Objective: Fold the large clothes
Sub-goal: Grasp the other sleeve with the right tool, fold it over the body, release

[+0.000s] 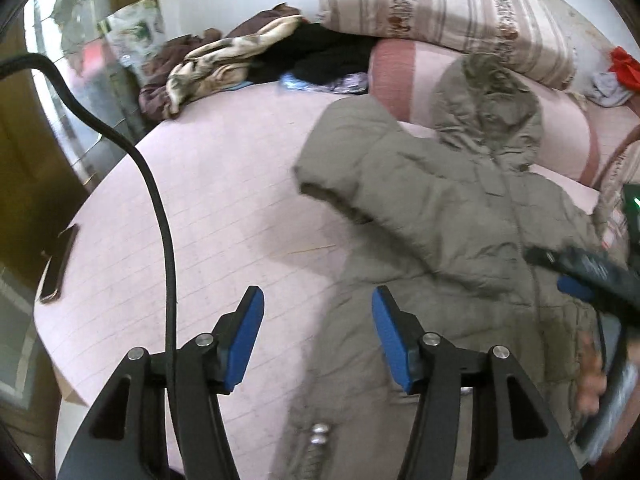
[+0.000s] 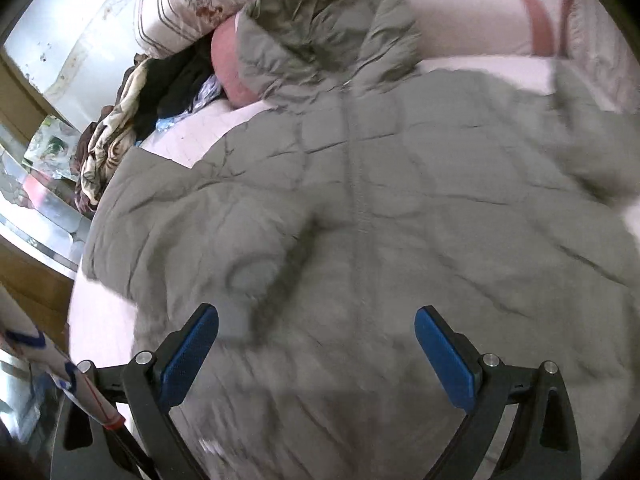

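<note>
1. The coat (image 2: 380, 208) lies spread face-up on the bed (image 1: 224, 184), hood (image 1: 488, 108) toward the pillows (image 1: 440, 8), one sleeve (image 1: 360, 184) bent across its chest.
2. The left hand-held gripper (image 1: 318, 332) is open and empty, over the coat's lower edge; the right hand-held gripper (image 2: 316, 348) is also open and empty, above the coat's middle.
3. Risk: the padding is thick and slick, so a shallow pinch could slip or catch only one layer.
4. Risk: the cable (image 1: 160, 216) may snag.
5. Room: bare bed left of the coat; the clothes pile (image 1: 240, 64) and phone (image 1: 60, 264) sit at its edges.
</note>
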### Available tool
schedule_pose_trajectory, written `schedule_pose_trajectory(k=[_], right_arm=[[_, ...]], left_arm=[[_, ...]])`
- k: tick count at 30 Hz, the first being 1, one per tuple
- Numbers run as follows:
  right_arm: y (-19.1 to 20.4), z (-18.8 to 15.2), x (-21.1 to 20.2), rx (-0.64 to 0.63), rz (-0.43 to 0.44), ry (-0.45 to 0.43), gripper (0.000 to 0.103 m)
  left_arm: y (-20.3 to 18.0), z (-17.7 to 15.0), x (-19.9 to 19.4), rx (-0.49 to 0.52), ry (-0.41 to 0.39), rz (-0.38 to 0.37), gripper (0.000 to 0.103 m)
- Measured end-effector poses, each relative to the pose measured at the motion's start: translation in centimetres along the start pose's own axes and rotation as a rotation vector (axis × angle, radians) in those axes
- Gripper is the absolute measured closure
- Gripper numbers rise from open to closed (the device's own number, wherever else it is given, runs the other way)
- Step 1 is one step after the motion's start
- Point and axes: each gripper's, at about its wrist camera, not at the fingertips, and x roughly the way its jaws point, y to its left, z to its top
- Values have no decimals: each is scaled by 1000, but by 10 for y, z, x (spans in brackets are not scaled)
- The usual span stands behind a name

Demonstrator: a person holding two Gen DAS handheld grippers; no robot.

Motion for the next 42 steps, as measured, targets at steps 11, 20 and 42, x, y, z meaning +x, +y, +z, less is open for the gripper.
schedule_pose_trajectory(k=[11, 20, 42], right_arm=[[38, 30, 43, 0, 154, 100, 86], [17, 60, -28, -161, -35, -85, 89], [-114, 103, 27, -22, -412, -36, 89]], left_arm=[[12, -7, -1, -21, 17, 38, 48], [-7, -8, 2, 11, 23, 37, 48], [-48, -30, 61, 74, 123, 38, 48]])
